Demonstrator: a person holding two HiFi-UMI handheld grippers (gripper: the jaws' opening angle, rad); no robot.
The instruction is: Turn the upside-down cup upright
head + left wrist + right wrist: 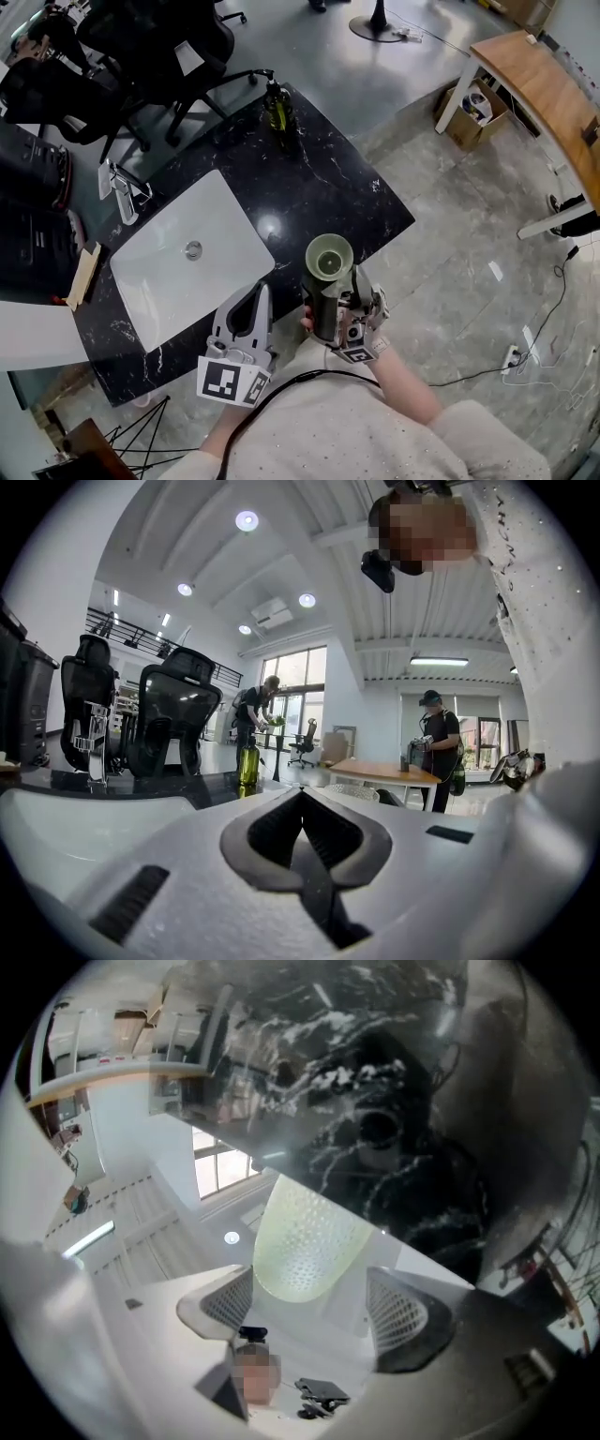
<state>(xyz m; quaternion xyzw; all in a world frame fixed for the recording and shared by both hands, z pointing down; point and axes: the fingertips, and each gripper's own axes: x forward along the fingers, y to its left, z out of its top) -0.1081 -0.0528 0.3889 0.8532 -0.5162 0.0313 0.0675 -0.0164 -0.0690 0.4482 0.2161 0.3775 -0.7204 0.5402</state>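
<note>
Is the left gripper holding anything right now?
No, the left gripper is shut, with nothing between its jaws.

The cup (pixel 330 256) was pale green, its wall covered in a fine dotted texture in the right gripper view (pixel 305 1241). It was upright, its wide round mouth facing up at the head camera and its smaller base showing inside. It was in the air, clamped between the jaws of the right gripper (pixel 330 284), above the near edge of the black marble counter (pixel 309 187)

Cream speckled sweater (pixel 375 441), black cable (pixel 281 386), white left gripper (pixel 260 292), square-marked cube (pixel 230 380)
</note>
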